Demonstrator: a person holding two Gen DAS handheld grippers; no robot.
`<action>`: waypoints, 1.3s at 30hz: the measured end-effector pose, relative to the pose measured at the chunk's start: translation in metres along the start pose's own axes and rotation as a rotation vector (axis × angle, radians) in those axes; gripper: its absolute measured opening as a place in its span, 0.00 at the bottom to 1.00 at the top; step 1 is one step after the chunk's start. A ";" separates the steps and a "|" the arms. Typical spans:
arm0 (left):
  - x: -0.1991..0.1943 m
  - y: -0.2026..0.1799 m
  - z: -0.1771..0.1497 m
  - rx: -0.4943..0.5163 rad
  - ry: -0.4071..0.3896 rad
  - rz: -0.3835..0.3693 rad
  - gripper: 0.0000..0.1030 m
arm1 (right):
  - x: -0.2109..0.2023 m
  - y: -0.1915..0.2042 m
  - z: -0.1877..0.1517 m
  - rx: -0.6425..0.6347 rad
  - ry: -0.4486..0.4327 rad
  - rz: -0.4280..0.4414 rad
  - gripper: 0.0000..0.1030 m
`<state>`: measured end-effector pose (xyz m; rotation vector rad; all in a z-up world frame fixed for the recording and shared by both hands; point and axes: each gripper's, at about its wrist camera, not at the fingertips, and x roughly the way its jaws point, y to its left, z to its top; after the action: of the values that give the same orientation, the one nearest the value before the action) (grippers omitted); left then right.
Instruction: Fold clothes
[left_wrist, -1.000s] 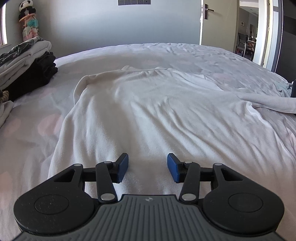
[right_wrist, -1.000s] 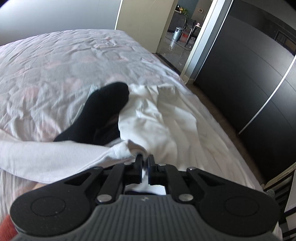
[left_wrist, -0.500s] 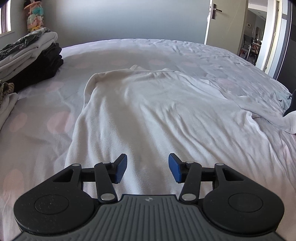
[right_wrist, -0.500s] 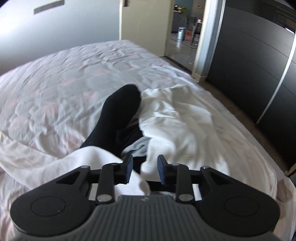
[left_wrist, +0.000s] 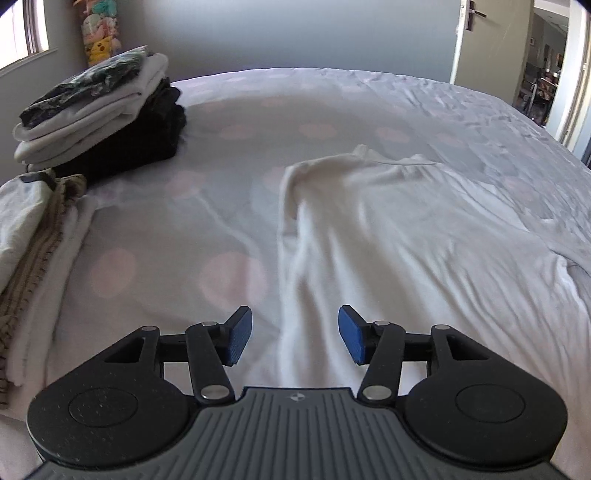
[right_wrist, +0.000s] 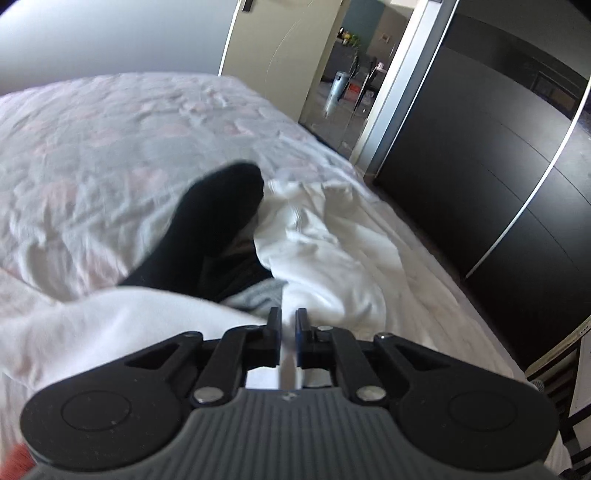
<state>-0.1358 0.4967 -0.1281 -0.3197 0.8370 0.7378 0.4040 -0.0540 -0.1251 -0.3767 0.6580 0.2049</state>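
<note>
Bed (left_wrist: 332, 110): landmark for all that follows; pale sheet with faint pink dots, creased toward the doorway side.
White top (left_wrist: 406, 240): the garment being folded, spread flat over the middle of the bed, collar end toward the far edge, near hem running under the left gripper. Its left edge is rumpled into a long ridge.
Pile of unfolded clothes (right_wrist: 325, 251): on the bed's wardrobe side, white cloth bunched beside a black garment (right_wrist: 207, 229), grey cloth just under them.
Folded stack (left_wrist: 99, 110): at the bed's far left corner, white and dark pieces laid on each other; a second, looser heap (left_wrist: 37, 240) sits nearer along the left edge.
Left gripper (left_wrist: 293, 338): jaws wide apart, holding nothing, hovering low above the white top's near-left edge.
Right gripper (right_wrist: 288, 330): jaws nearly closed with only a thin slot between; white cloth shows in that slot, but whether it is truly pinched I cannot tell.
Step in hand, as I judge it: taking hold of the white top's side edge to fold it inward.
Doing it well: bring the left jaws down astride the ridge at the hem corner, catch both layers, close fully, then lift only enough to clear the sheet and carry the edge toward the top's centre line, keeping the fold straight and parallel to the far side.
</note>
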 end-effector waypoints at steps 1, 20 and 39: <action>0.003 0.014 0.002 -0.025 0.009 0.009 0.59 | -0.009 0.004 0.003 0.007 -0.033 0.002 0.15; 0.063 0.019 -0.038 -0.149 -0.056 -0.124 0.59 | -0.108 0.265 -0.090 0.040 -0.087 0.644 0.27; 0.056 -0.011 -0.040 -0.040 -0.107 -0.260 0.34 | -0.098 0.302 -0.112 -0.010 -0.059 0.636 0.35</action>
<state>-0.1255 0.4942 -0.1967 -0.4128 0.6652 0.5240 0.1746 0.1697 -0.2284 -0.1595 0.7039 0.8211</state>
